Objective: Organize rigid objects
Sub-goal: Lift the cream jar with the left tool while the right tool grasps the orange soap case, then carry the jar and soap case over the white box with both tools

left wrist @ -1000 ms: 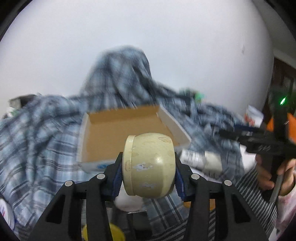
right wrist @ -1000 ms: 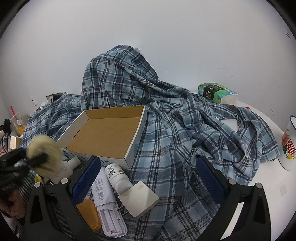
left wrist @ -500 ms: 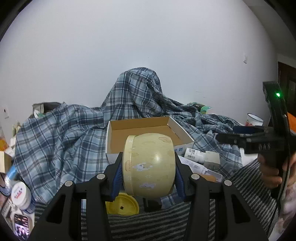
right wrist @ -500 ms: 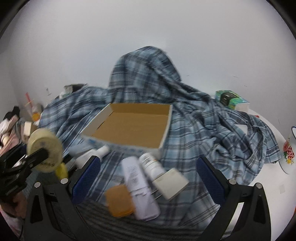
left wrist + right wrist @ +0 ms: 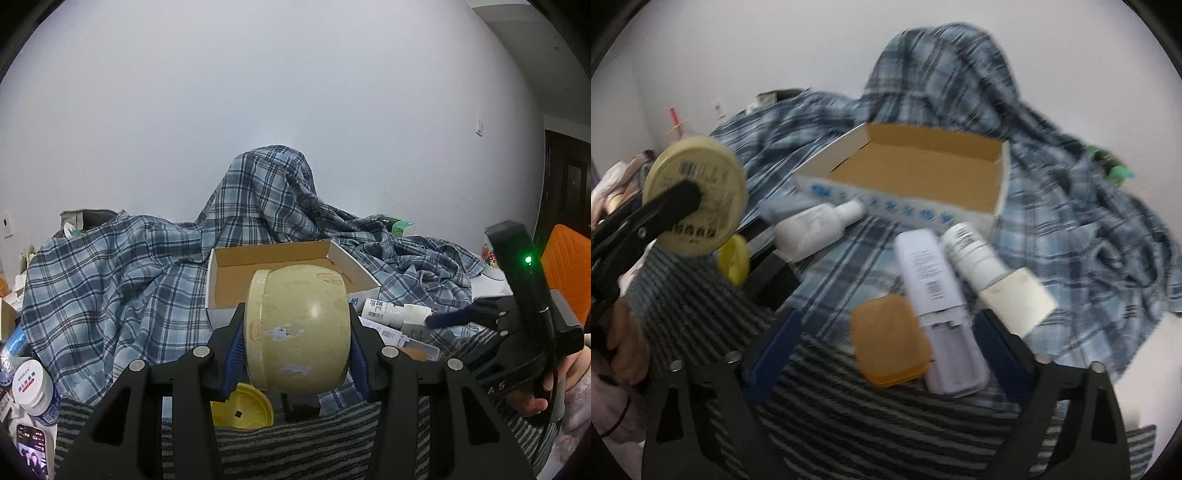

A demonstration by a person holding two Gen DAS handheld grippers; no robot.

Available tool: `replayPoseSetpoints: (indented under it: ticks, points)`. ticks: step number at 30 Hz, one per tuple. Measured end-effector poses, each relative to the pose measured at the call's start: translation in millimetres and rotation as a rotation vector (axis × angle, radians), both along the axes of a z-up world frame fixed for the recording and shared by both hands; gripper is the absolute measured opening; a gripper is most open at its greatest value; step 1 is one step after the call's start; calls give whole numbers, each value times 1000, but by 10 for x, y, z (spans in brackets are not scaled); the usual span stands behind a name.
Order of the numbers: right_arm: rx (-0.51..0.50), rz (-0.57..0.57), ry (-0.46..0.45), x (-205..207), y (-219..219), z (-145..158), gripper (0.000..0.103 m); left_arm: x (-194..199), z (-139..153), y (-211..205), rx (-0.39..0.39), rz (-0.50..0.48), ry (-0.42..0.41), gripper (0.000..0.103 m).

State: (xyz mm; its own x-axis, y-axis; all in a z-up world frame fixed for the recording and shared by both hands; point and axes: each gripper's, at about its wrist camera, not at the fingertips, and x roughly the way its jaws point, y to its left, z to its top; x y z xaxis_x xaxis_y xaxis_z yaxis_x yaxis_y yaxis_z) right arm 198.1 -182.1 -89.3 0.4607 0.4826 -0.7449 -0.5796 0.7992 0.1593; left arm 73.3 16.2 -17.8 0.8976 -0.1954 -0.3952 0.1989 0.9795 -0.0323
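One box [image 5: 916, 173], one jar [image 5: 297, 328] — three white bottles [image 5: 816, 225].

A lived-in room in a home, cluttered with everyday belongings. A blue plaid shirt [image 5: 147, 273] lies heaped against a plain white wall [image 5: 258, 92]. Toiletry bottles [image 5: 975, 254], a tissue pack [image 5: 400, 226], an enamel mug [image 5: 489, 262] and a phone [image 5: 31, 452] lie scattered around an open cardboard box [image 5: 923, 173].

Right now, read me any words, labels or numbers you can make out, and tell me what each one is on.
"AS": on the black body of the right gripper.
"KYDUEN", uncertain: small white jar.
Cream jar in the left gripper: embossed mark, unreadable.
White bottle, lavender tube, cardboard box: print too blurred.
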Motion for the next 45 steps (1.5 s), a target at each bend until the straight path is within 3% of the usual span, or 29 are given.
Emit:
replayPoseSetpoints:
  ticks: [4, 6, 9, 14, 19, 24, 30, 34, 37, 41, 45]
  points:
    - [-21, 17, 48, 36, 42, -111, 62, 2, -3, 23, -14, 0, 2, 50]
    - [-27, 29, 59, 38, 60, -148, 43, -1, -3, 31, -16, 1, 0, 50]
    - [-36, 45, 56, 30, 77, -175, 41, 2, -3, 34, -16, 0, -1, 50]
    - [-72, 44, -33, -74, 87, -138, 41, -41, 8, 0, 1, -1, -23, 50]
    - [-3, 16, -134, -174, -61, -5, 41, -51, 11, -4, 1, 2, -30, 50]
    - [69, -12, -152, -167, -184, 57, 41, -20, -4, -7, 8, 16, -14, 50]
    - [40, -80, -210, -208, -199, 124, 41, -21, 3, 6, 11, 28, -12, 50]
    - [15, -125, -338, -351, -181, 381, 41, -79, 170, 62, -18, 71, -53, 50]
    - [61, -161, -433, -400, -210, 708, 41, -76, 405, 82, -25, 66, -84, 50]
    - [48, -219, -599, -382, -170, 1104, 41, 66, 803, 84, -28, 102, -145, 50]
    - [75, -246, -653, -170, -137, 1432, 41, 241, 1150, 33, -15, 108, -214, 50]
